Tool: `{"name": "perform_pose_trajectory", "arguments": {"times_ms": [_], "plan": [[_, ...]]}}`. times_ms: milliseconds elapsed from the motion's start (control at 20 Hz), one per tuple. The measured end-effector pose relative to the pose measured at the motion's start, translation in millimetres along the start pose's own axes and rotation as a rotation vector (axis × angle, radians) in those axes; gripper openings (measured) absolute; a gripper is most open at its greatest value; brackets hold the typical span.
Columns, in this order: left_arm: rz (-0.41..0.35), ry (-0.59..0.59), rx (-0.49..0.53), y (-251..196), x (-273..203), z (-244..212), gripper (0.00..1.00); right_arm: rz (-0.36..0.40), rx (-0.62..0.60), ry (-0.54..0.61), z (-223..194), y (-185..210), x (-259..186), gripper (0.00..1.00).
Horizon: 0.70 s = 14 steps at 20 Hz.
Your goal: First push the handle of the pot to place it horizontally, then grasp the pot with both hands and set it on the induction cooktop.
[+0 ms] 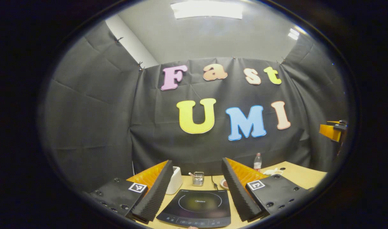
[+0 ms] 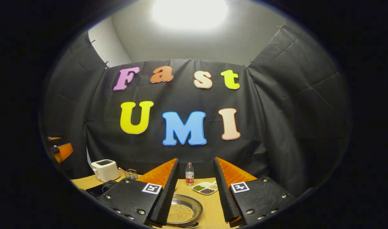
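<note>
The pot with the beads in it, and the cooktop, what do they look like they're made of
The pot looks like bare metal, probably stainless steel: its silvery rim and inner wall catch the light with a dull shine. The induction cooktop looks like a black glass or ceramic top: it is flat, glossy, with a thin printed ring and soft reflections. Neither material is certain from looks alone.

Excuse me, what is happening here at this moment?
A person holds two claws above a wooden table, both open and holding nothing. The left claw looks down at the cooktop, which has nothing on it. The right claw faces the pot, full of small yellow grains. The pot is not yet on the cooktop.
</note>
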State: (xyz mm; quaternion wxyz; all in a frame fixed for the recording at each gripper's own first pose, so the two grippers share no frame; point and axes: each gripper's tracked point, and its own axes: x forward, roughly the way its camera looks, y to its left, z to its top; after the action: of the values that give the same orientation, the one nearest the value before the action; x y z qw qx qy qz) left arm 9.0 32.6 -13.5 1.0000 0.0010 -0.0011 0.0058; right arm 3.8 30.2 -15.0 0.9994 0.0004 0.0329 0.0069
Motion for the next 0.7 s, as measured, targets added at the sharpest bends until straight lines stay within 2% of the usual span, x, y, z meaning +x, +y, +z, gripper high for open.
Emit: {"name": "perform_pose_trajectory", "arguments": {"times_ms": [150, 250, 400, 450, 500, 700], "plan": [[-0.005, 0.0, -0.004, 4.5, 1.9, -2.6, 0.99, 0.013, 0.0, 0.022, -3.5, 8.6, -0.9, 0.64], [-0.006, -0.001, -0.002, 9.0, 4.0, -4.6, 1.0, 0.005, 0.003, 0.013, 0.3, 10.8, 0.4, 0.41], [-0.012, 0.004, -0.007, 14.6, 7.2, -8.3, 0.99, 0.038, -0.014, 0.046, -13.0, 26.0, -0.5, 0.39], [-0.012, 0.004, -0.006, 18.6, 7.6, -9.7, 0.99, -0.008, -0.012, 0.036, -9.0, 15.3, -6.1, 0.39], [-0.011, 0.004, -0.002, 22.1, 9.6, -10.6, 1.0, 0.001, 0.01, 0.032, -8.5, 19.6, 5.1, 0.04], [-0.023, 0.007, -0.001, 33.1, 16.1, -17.5, 1.0, 0.012, 0.007, 0.075, -28.2, 37.0, -1.1, 0.01]]}}
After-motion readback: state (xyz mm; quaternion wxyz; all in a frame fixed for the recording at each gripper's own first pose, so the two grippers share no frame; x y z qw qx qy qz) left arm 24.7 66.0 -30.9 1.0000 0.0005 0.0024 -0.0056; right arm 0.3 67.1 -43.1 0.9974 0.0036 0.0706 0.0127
